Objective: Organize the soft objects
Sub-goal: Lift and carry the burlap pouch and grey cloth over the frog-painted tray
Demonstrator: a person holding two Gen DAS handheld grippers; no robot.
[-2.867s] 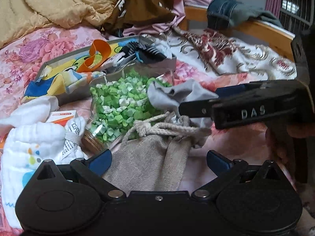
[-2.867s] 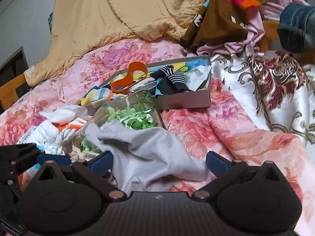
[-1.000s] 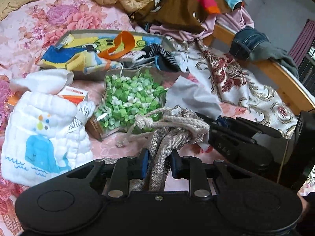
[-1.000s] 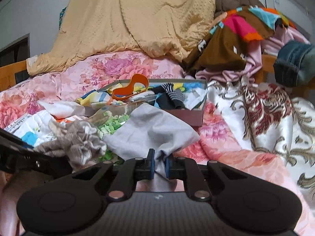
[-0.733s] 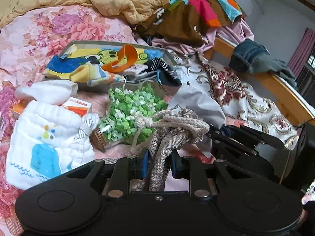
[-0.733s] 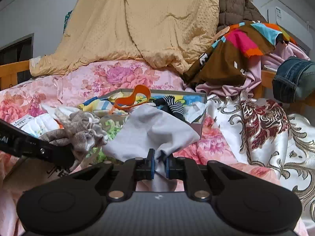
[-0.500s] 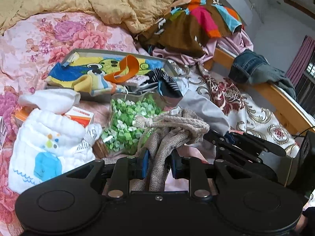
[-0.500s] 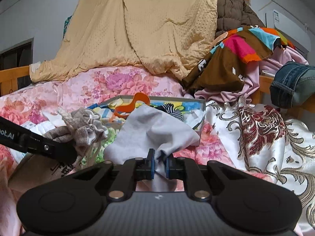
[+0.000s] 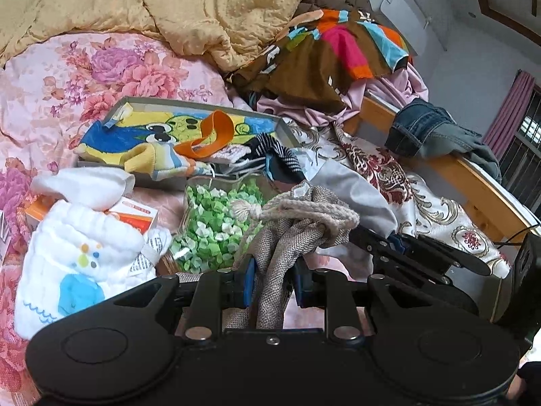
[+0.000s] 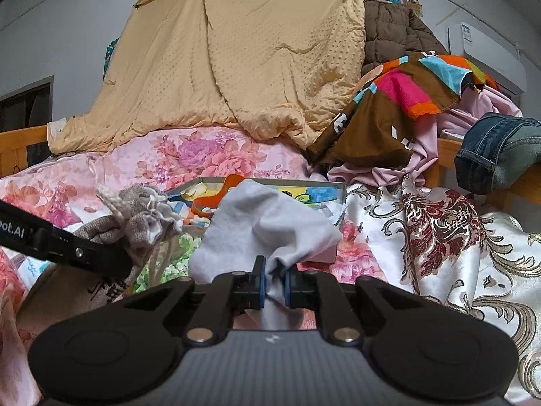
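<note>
At lower centre of the left view, the left gripper point(image 9: 272, 282) clamps the burlap drawstring pouch point(image 9: 290, 233) between its fingers. The right gripper point(image 10: 274, 286) pinches the grey cloth point(image 10: 267, 226), which billows above its fingertips at frame centre.

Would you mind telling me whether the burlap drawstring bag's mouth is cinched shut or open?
Cinched shut: the burlap drawstring bag is bunched tightly under its knotted rope cord, and the left gripper pinches the gathered cloth just below.
</note>
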